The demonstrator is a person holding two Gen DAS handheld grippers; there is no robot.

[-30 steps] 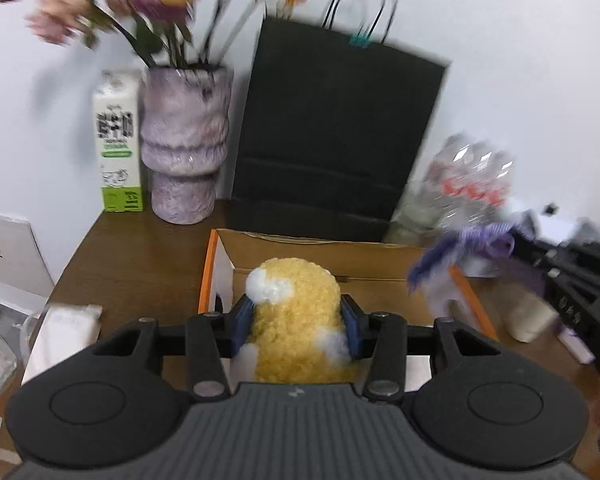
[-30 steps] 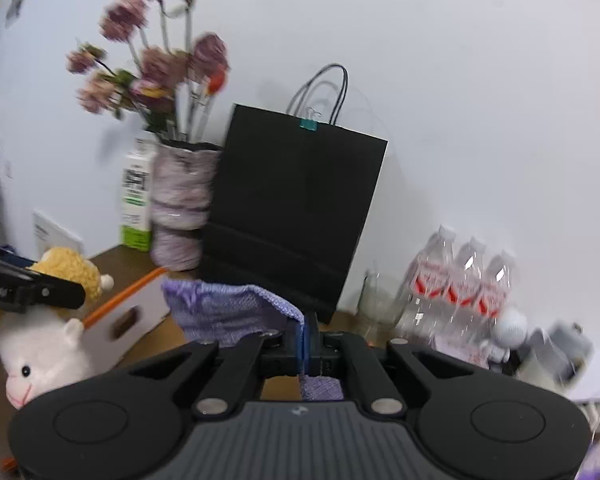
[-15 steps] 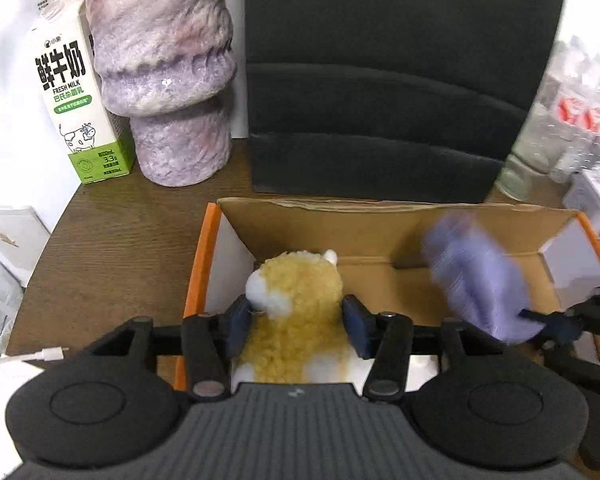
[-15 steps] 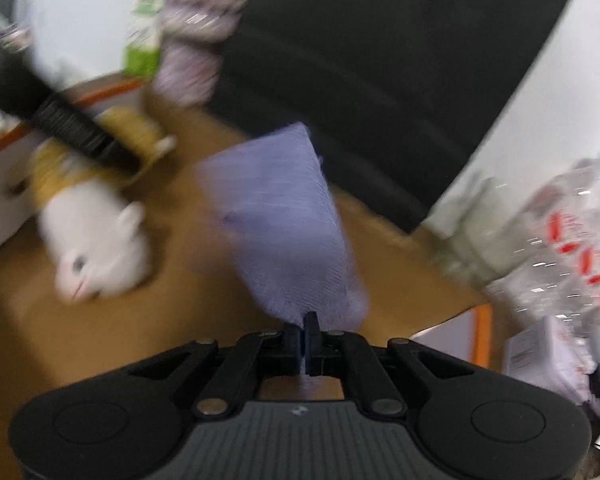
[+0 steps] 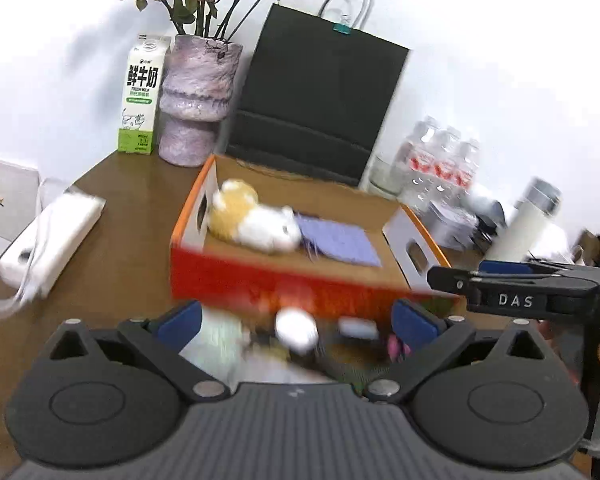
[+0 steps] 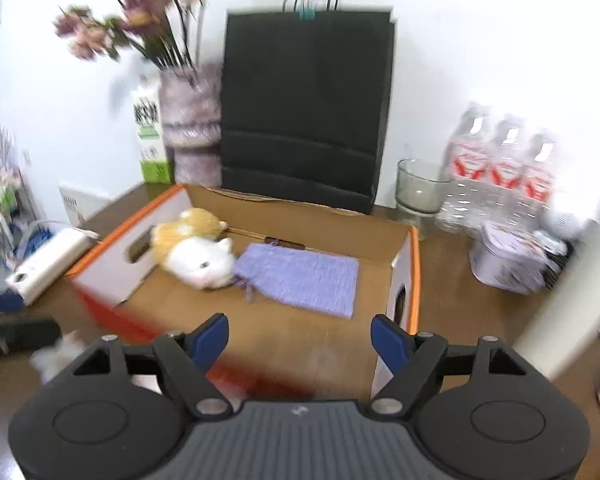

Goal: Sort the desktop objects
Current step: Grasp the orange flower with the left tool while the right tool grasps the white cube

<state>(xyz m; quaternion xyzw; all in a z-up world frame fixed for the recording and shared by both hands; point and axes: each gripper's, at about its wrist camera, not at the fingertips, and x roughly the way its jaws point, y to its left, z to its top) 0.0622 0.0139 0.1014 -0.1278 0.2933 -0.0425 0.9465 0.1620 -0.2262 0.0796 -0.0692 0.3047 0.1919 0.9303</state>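
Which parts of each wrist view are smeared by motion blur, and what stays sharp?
Left wrist view: the milk carton and black paper bag are sharp; the box's near red wall and the clutter below it smear. Right wrist view: the flowers and water bottles blur, the purple pouch only slightly.
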